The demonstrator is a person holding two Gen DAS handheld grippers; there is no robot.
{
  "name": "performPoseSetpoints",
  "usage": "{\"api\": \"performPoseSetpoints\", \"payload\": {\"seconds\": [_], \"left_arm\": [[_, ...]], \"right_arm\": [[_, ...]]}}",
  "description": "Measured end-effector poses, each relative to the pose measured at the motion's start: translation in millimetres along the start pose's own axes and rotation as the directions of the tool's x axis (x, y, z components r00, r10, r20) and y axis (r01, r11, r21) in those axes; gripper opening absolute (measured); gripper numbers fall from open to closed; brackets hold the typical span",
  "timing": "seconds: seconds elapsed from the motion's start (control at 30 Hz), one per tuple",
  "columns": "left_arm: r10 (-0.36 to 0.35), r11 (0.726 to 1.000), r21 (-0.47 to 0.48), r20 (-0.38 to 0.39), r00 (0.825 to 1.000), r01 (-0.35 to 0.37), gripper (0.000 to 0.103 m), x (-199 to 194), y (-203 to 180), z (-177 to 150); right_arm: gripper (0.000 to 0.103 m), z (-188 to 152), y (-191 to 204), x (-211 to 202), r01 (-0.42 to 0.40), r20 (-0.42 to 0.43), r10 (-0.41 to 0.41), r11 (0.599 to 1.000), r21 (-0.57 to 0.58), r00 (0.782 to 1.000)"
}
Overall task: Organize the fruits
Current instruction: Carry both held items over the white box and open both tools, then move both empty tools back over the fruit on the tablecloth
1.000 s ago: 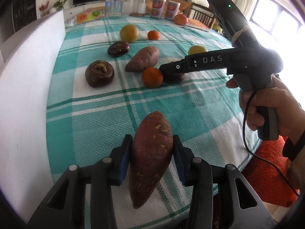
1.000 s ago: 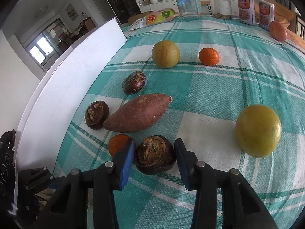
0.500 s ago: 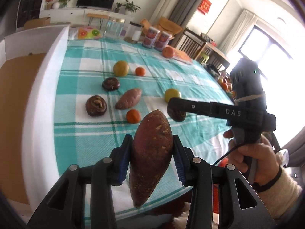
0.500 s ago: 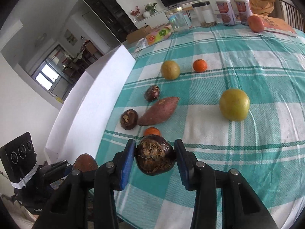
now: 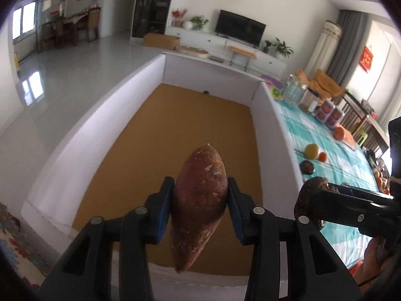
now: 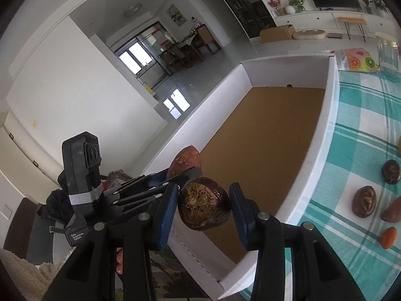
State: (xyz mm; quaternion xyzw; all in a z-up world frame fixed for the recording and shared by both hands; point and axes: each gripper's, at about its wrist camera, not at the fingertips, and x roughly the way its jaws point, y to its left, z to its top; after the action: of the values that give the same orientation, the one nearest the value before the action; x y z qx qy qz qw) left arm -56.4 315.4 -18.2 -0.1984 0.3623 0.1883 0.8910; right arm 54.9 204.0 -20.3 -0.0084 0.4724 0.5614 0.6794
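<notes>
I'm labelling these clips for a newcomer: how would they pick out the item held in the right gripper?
Find the big white box with the brown floor beside the checked tablecloth. Over its near corner, the right gripper clamps a round dark brown fruit with a rough tan top, unlike the long reddish sweet potato in the left gripper.

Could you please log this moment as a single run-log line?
left hand-held gripper: shut on sweet potato | right hand-held gripper: shut on dark round fruit | both above white box | box floor bare
</notes>
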Motion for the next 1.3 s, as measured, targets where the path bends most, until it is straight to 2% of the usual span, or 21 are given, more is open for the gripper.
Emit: {"api": "performPoseSetpoints", "payload": {"seconds": [0.07,0.1,0.2,0.27,0.37,0.4,0.43,0.47,0.53,0.6,0.7,0.8,0.87,0.9,0.97,1.1,1.2,1.3], "left_arm": [[0.027,0.999,-0.029,-0.001,1.0,-0.027,0.044,4,10,-5],[0.043,0.998,-0.038,0.007,0.999,-0.043,0.047,5,13,-6],[0.086,0.996,-0.04,0.041,0.995,-0.085,0.076,3,12,-3],[0.085,0.996,-0.028,0.067,0.994,-0.083,0.076,1,5,-1],[0.036,0.999,-0.006,0.086,0.996,-0.035,0.076,0,-8,0],[0.005,1.0,0.003,0.089,0.996,-0.006,0.076,-1,-15,-2],[-0.031,0.999,0.012,0.087,0.996,0.03,0.076,-2,-24,-2],[-0.074,0.997,0.027,0.08,0.994,0.072,0.076,-2,-35,-4],[-0.167,0.984,0.074,0.054,0.985,0.162,0.077,-1,-63,-10],[-0.252,0.959,0.136,0.013,0.968,0.248,0.078,0,-96,-20],[-0.351,0.905,0.228,-0.08,0.933,0.36,0.079,10,-148,-38],[-0.401,0.844,0.297,-0.201,0.894,0.446,0.08,27,-193,-64],[-0.383,0.821,0.348,-0.253,0.889,0.453,0.08,41,-217,-81],[-0.372,0.81,0.371,-0.271,0.888,0.453,0.08,49,-225,-89],[-0.337,0.8,0.42,-0.276,0.9,0.428,0.08,64,-238,-103],[-0.255,0.8,0.5,-0.219,0.942,0.332,0.08,83,-246,-118],[-0.205,0.802,0.529,-0.193,0.959,0.278,0.08,94,-244,-121],[-0.183,0.8,0.544,-0.18,0.966,0.253,0.081,104,-244,-119]], "right_arm": [[0.042,-1,4,16,0.029,-0.02,-0.029,0.999,-0.023,0.999],[0.043,-1,4,20,0.045,-0.024,-0.046,0.999,-0.025,0.999],[0.047,-1,-1,19,0.077,-0.007,-0.077,0.997,-0.007,0.997],[0.053,-3,-9,2,0.106,0.035,-0.106,0.994,-0.004,0.994],[0.07,-14,-26,-34,0.167,0.109,-0.168,0.986,0.023,0.98],[0.079,-20,-34,-48,0.191,0.136,-0.195,0.981,0.041,0.971],[0.086,-30,-44,-63,0.224,0.159,-0.231,0.973,0.062,0.96],[0.088,-40,-53,-79,0.264,0.183,-0.276,0.961,0.085,0.944],[0.092,-63,-73,-110,0.361,0.214,-0.385,0.922,0.144,0.898],[0.093,-88,-95,-139,0.461,0.221,-0.502,0.862,0.211,0.836],[0.096,-122,-137,-177,0.604,0.184,-0.68,0.722,0.336,0.71],[0.096,-157,-175,-210,0.651,0.14,-0.783,0.589,0.479,0.606],[0.096,-175,-201,-228,0.645,0.099,-0.824,0.504,0.574,0.557],[0.096,-183,-209,-236,0.633,0.081,-0.836,0.47,0.616,0.542],[0.096,-198,-223,-249,0.604,0.054,-0.849,0.417,0.679,0.526],[0.096,-215,-238,-253,0.565,0.012,-0.853,0.357,0.744,0.522],[0.096,-219,-242,-249,0.576,-0.003,-0.857,0.343,0.742,0.515],[0.096,-218,-246,-241,0.59,-0.023,-0.846,0.352,0.726,0.532]]}}
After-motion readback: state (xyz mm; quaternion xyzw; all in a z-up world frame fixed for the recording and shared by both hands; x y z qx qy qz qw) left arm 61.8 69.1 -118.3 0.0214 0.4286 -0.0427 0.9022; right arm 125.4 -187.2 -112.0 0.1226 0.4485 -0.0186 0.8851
